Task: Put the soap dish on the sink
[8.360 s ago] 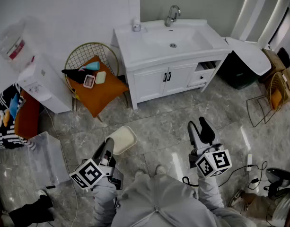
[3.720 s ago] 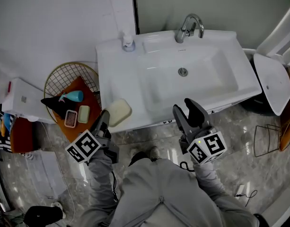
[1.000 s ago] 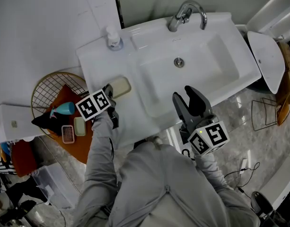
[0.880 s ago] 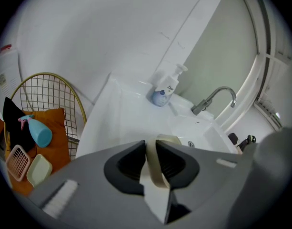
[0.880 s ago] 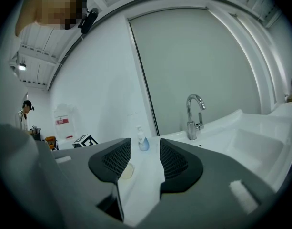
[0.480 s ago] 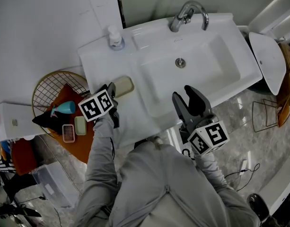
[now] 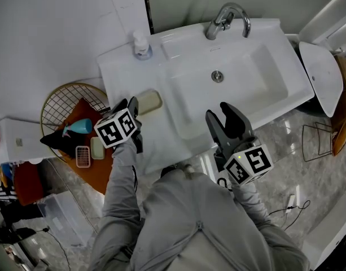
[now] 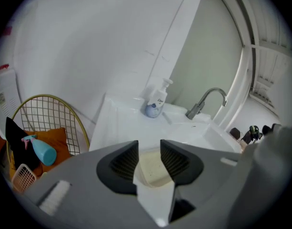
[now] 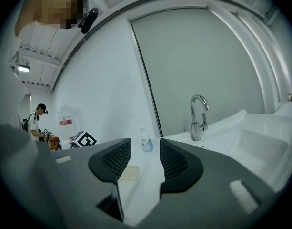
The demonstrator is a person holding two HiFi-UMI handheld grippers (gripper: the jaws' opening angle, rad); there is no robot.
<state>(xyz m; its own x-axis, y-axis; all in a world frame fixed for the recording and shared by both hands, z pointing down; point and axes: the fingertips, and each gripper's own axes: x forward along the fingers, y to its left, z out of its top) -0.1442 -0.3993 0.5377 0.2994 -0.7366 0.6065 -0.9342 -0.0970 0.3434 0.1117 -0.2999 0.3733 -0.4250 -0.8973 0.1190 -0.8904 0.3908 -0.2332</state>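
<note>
Soap dish (image 7: 148, 102) lies flat on sink worktop (image 7: 123, 78), just ahead of left claw (image 7: 127, 104); jaws apart, not gripping it. Looks light, rigid plastic, prob slick; pinch across the rim wall. Right claw (image 7: 226, 116) spread, empty, off to its right.

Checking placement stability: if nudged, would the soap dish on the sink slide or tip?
Low and flat, the soap dish probably slides rather than tips. The glossy sink top likely gives little grip. Its even rim suggests a rigid piece.
</note>
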